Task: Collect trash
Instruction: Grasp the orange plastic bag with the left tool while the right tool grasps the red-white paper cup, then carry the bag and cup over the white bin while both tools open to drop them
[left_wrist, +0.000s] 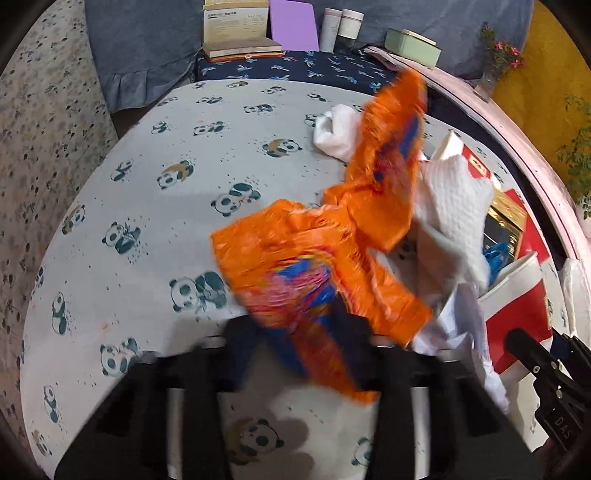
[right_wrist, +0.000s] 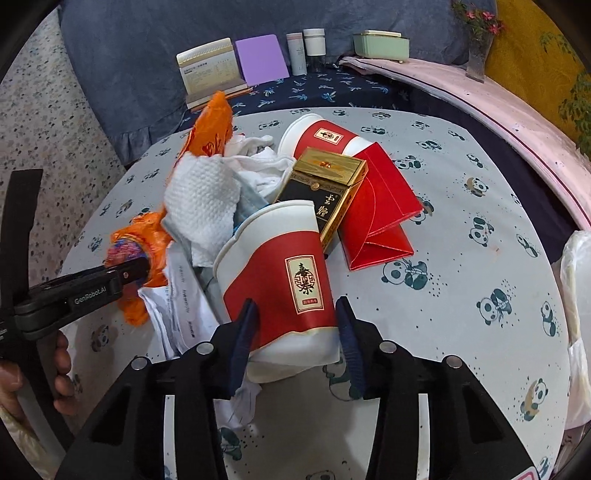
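The left gripper (right_wrist: 142, 271) is clamping the orange wrapper (left_wrist: 314, 251), seemingly lifted off the table (right_wrist: 461, 295). The right gripper (right_wrist: 293, 339) is pinching the near paper cup (right_wrist: 277, 280), lying among tissues (right_wrist: 203, 199) and a box (right_wrist: 325, 192).

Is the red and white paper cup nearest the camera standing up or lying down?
Lying down. The red and white paper cup rests on its side on the panda-print tablecloth, its open rim facing away, between the right hand-held gripper's fingers.
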